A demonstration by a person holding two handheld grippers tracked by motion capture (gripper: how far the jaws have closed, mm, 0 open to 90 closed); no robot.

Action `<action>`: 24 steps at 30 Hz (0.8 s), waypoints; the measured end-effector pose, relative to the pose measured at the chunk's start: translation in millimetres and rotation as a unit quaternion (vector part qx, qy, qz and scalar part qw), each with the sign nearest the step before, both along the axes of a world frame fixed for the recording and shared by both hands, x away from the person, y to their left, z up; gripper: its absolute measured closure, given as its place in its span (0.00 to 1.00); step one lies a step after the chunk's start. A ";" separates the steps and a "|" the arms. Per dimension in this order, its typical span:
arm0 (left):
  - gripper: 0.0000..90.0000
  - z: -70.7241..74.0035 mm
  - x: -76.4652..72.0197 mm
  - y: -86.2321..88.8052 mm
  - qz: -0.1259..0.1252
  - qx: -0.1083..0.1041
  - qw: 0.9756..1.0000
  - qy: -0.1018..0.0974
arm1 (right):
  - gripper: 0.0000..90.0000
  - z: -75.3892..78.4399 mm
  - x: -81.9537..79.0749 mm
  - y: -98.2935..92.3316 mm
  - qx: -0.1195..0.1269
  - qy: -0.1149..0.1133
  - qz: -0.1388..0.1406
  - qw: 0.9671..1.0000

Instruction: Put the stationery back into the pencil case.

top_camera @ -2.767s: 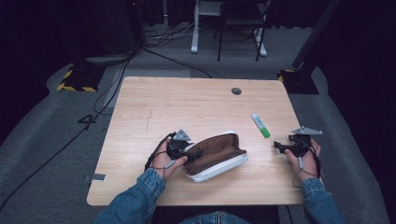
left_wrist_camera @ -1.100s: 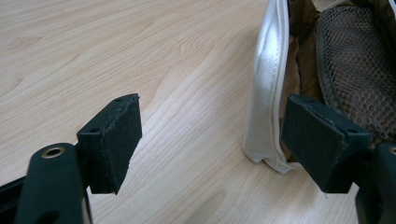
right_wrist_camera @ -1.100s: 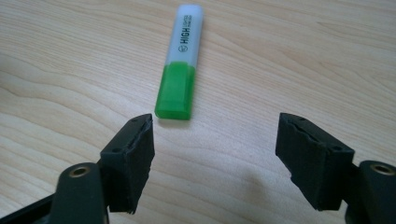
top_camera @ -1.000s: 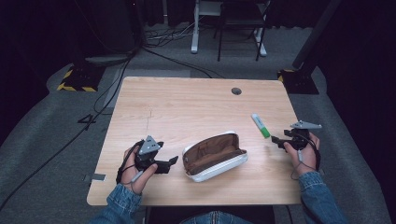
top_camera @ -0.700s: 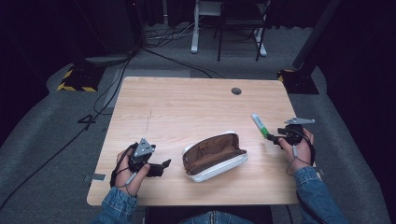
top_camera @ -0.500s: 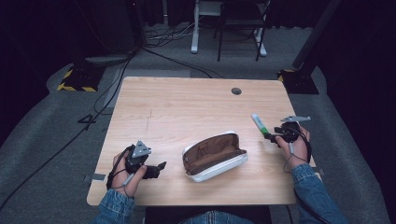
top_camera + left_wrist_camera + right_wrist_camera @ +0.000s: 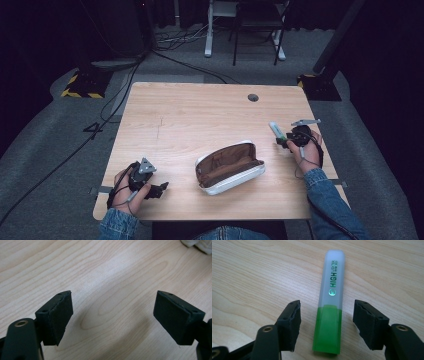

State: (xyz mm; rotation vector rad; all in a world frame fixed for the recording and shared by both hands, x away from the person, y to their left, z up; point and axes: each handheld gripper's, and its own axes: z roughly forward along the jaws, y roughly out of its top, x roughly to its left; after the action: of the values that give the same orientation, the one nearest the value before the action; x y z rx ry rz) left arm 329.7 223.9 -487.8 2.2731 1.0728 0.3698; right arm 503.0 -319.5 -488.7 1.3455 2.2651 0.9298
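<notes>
On the wooden table (image 7: 200,115) an open pencil case (image 7: 229,167) lies near the front edge, brown inside with a white shell, its mouth facing up. The left gripper (image 7: 159,190) rests near the table's front left corner, well apart from the case, held in the person's left hand (image 7: 131,186); in the left gripper view its jaws stand spread wide over bare wood, with a white corner of the case (image 7: 197,244) just showing at the top right. The right gripper (image 7: 281,143) sits at the right side of the table, beside the case but not touching it. Its jaws are spread on either side of a highlighter (image 7: 332,302) (clear barrel printed "HIGH LIGHTER", green cap end nearest the camera), with a gap on both sides, so nothing is pinched. The highlighter (image 7: 276,131) lies flat on the wood.
</notes>
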 end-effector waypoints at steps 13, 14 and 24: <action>0.18 -8.8 3.2 5.5 0.006 -0.006 1.000 -0.004 | 0.73 -0.6 4.5 4.8 -0.018 -0.001 0.000 1.000; 0.17 -9.7 3.7 5.8 0.011 -0.011 1.000 -0.003 | 0.74 -0.3 4.5 4.5 -0.017 0.000 0.002 1.000; 0.12 -16.6 9.2 9.1 0.012 -0.030 0.999 -0.029 | 0.75 0.0 3.1 3.3 -0.019 -0.001 0.004 1.000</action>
State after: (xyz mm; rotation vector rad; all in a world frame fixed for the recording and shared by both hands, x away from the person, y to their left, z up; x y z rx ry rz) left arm 338.9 233.0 -504.4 2.1854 1.0673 0.4054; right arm 506.1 -316.2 -488.7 1.3194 2.2778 0.8845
